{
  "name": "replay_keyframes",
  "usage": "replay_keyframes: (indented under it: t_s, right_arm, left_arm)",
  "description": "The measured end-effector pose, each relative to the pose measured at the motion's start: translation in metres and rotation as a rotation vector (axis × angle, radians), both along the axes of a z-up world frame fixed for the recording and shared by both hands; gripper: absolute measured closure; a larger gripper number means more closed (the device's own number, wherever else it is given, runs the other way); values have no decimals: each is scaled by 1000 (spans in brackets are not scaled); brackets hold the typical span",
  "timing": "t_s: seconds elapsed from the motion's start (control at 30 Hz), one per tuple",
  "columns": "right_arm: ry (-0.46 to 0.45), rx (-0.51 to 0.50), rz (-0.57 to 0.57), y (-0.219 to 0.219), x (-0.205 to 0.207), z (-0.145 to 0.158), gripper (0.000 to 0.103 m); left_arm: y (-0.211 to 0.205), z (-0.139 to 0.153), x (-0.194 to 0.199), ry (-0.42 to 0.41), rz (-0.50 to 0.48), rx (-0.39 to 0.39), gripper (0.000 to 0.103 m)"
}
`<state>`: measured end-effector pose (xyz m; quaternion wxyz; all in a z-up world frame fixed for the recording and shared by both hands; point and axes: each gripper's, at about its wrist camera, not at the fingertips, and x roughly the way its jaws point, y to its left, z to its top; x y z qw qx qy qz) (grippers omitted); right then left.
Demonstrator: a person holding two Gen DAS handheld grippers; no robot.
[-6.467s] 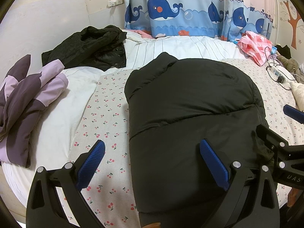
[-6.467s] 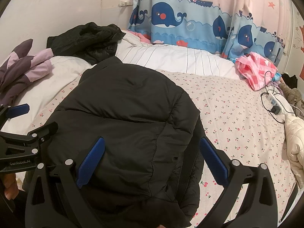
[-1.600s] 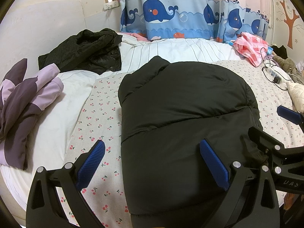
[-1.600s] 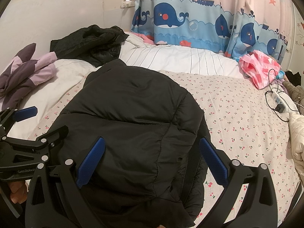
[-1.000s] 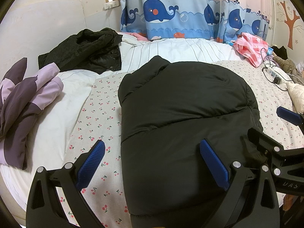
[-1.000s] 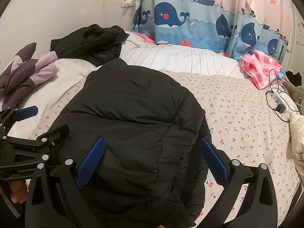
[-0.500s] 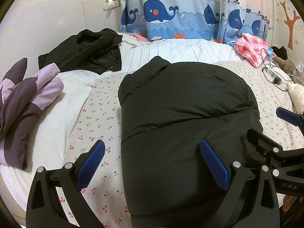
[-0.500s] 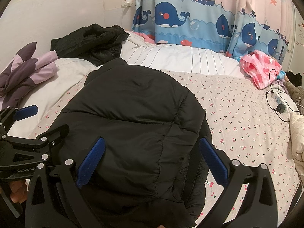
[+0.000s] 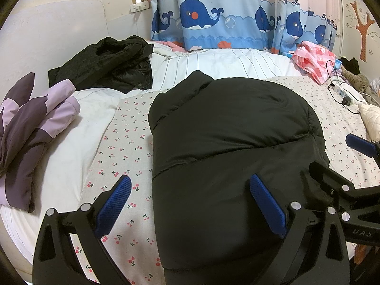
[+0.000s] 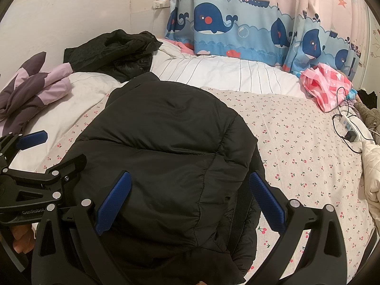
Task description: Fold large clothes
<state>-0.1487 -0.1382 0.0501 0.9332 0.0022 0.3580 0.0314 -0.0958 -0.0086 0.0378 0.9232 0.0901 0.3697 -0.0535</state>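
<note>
Hardly anything has shifted since half a sec ago: both tools sit where they were, and the black puffer jacket [image 9: 228,142] lies just as before. It's folded into a bulky bundle on the cherry-print sheet [image 9: 123,142] of the bed, collar end pointing far-left, hem end nearest the cameras. Left tool [image 9: 190,204] hovers over the jacket's near-left edge w/ jaws spread wide, holding nothing; its left finger is above the sheet, right finger above the jacket. Right tool [image 10: 190,204] is likewise released, jaws wide apart, both fingers over the near-right part of the jacket, empty. Each tool shows at the edge of the other's view. Far left on the white duvet [image 9: 78,123]: a purple and lilac garment [image 9: 30,123], and beyond it a crumpled black coat [image 9: 106,61]. Far right: pink checked cloth [image 10: 325,87], then a power strip [image 10: 351,128] w/ cable near the bed's right edge. Whale-print curtain [image 10: 237,28] hangs behind the bed.
</note>
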Motion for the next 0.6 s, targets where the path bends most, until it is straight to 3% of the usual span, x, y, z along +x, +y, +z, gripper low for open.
replay_keyframes:
  t_s: [0.6]
  right_arm:
    - [2,-1,3,3,0,-1,7]
  left_arm:
    - [0,0,0,-7,3,3,7]
